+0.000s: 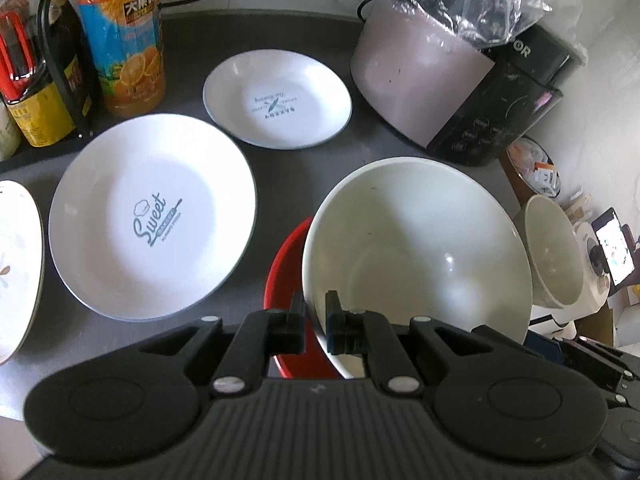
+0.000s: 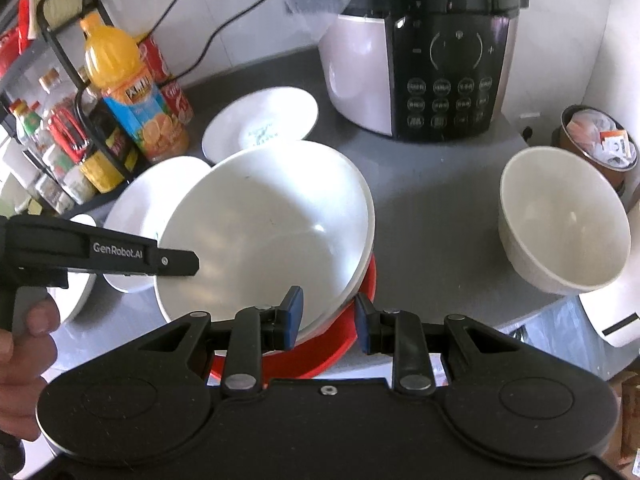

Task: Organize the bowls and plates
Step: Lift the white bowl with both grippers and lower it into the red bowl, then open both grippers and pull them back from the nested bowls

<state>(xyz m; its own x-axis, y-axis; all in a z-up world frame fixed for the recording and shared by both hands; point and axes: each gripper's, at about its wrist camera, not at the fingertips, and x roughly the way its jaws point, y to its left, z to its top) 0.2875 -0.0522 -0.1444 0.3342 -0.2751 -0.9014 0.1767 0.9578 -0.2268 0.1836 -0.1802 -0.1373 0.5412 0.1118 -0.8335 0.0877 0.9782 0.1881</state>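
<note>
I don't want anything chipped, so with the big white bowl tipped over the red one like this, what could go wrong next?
The left gripper pinches only the rim of the tilted large white bowl; it might slip and knock the red bowl below. The small white bowl sits near the counter edge, so a swing of the right gripper could push it off.

Close downward wrist views, shared bowl point(image 1: 416, 248)

The white bowl point(image 1: 416, 248) hides most of the red bowl point(image 1: 282, 280) beneath it.
</note>
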